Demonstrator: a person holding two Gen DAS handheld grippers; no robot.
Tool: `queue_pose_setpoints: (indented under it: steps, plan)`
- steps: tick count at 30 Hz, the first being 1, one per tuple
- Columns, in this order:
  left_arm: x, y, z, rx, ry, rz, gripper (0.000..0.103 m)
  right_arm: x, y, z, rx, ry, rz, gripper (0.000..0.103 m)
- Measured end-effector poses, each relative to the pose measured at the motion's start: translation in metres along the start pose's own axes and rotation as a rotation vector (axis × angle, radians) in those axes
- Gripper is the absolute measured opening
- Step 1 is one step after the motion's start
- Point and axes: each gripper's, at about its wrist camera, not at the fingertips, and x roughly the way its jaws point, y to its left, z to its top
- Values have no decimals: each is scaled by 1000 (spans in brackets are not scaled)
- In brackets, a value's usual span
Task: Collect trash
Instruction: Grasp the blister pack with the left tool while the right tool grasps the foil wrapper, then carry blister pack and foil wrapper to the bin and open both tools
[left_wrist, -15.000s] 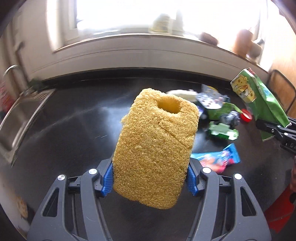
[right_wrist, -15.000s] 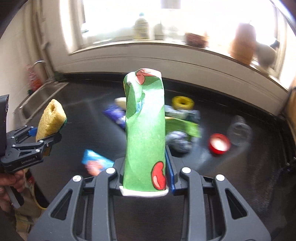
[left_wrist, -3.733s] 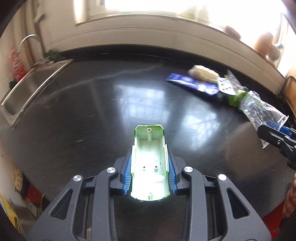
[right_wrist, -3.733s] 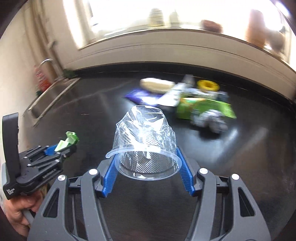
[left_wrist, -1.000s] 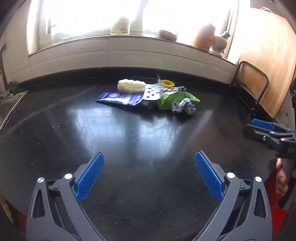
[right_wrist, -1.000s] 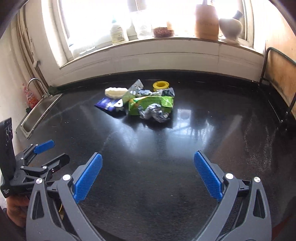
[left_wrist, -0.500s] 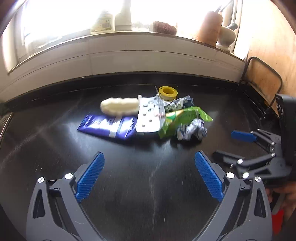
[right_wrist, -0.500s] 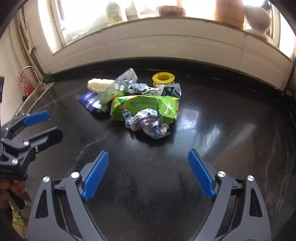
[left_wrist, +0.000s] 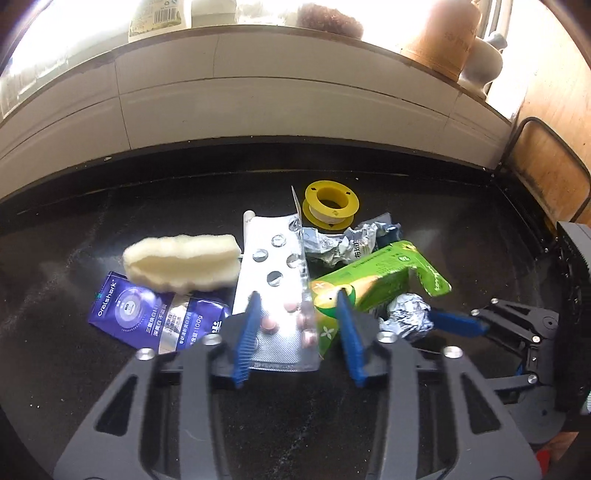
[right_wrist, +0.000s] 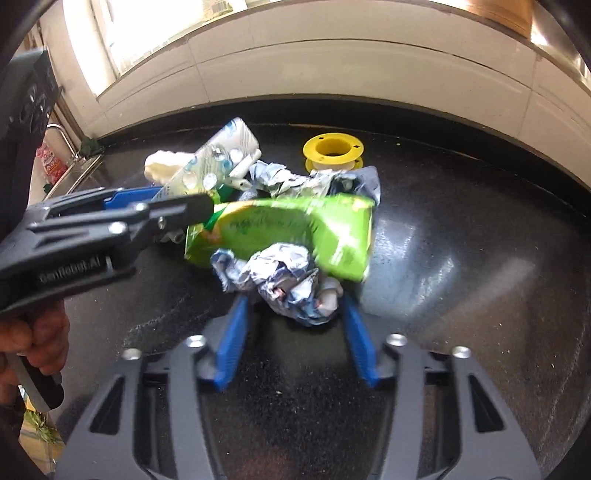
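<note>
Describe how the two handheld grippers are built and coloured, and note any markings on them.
Both match. The left gripper and the right gripper have dark grey plastic frames with triangular cut-outs and silver screw heads. Their fingers carry ribbed blue pads. In the right wrist view the left gripper's side bears faint embossed lettering, too blurred to read. No cables or sleeves show.

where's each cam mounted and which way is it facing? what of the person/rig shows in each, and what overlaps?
Left wrist: on the left gripper, looking forward and down at the trash pile on the black counter; its closing jaws straddle the pill blister pack; the right gripper enters at right.
Right wrist: on the right gripper, same downward look; closing jaws flank the crumpled foil wrapper; the left gripper and the person's hand show at left.
Shared: green carton, yellow spool, blister pack, foil wrapper.
</note>
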Motion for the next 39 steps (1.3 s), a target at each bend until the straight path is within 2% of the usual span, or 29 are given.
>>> queue_pose_setpoints:
  steps: [4, 7, 13, 17, 23, 26, 30, 35, 39]
  plan:
    - [-4, -3, -2, 16, -7, 18, 4, -10, 4, -2, -11, -32, -10, 24]
    - [-15, -2, -8, 12, -17, 21, 4, -19, 6, -6, 3, -41, -8, 23]
    - [-61, 0, -34, 4, -52, 39, 4, -52, 14, -31, 47, -78, -6, 23]
    - [-91, -4, -73, 19, -35, 108, 4, -71, 23, -54, 72, -85, -33, 23]
    - [-120, -3, -132, -10, -3, 104, 4, -99, 40, -85, 83, -98, -59, 23]
    - [-131, 3, -147, -29, 0, 97, 4, -107, 46, -92, 83, -104, -52, 23]
    - [-141, 14, -157, -33, -9, 131, 4, -111, 60, -93, 60, -107, -52, 23]
    - [-163, 46, -172, -96, -37, 179, 4, -109, 96, -84, -6, -106, -10, 23]
    - [-193, 84, -194, -175, -59, 253, 4, -101, 155, -74, -113, -97, 77, 23]
